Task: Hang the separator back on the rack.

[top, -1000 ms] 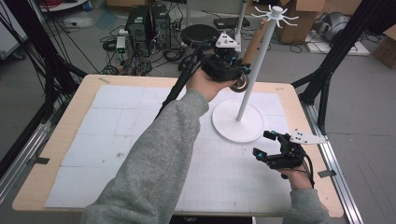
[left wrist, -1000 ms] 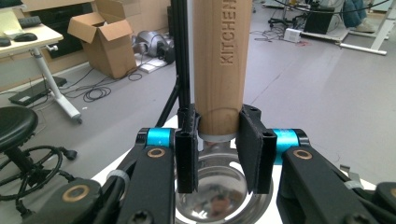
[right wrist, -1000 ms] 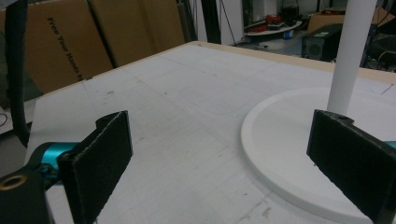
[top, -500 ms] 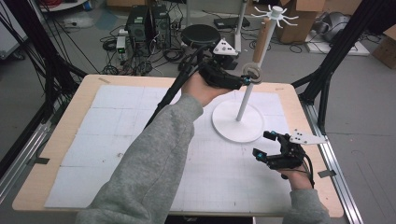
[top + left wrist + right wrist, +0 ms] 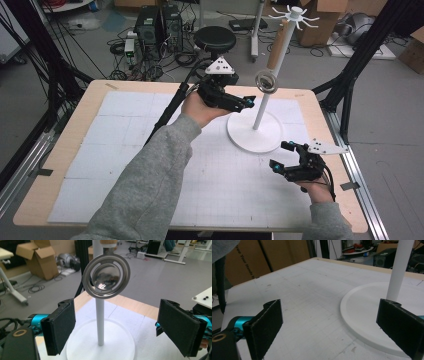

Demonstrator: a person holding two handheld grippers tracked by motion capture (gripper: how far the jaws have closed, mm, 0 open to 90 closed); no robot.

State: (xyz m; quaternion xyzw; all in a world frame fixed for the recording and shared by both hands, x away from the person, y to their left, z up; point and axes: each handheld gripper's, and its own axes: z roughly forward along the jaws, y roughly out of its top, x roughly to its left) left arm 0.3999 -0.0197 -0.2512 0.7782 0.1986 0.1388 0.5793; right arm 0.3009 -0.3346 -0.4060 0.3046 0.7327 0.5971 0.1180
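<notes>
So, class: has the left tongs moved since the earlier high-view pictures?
Yes. The left tongs have drawn back left and down from the white stand's pole, jaws just opening, leaving the metal strainer hanging there.

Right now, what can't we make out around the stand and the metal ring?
- Metal ring: its hanging point is cut off by the top edge, left gripper view.
- Stand: top cut off, right gripper view.
- Ring detail: too small, high view.

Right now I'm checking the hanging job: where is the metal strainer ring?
In the high view the metal strainer hangs partway up the white stand's pole, just right of the open left gripper, clear of its jaws.
</notes>
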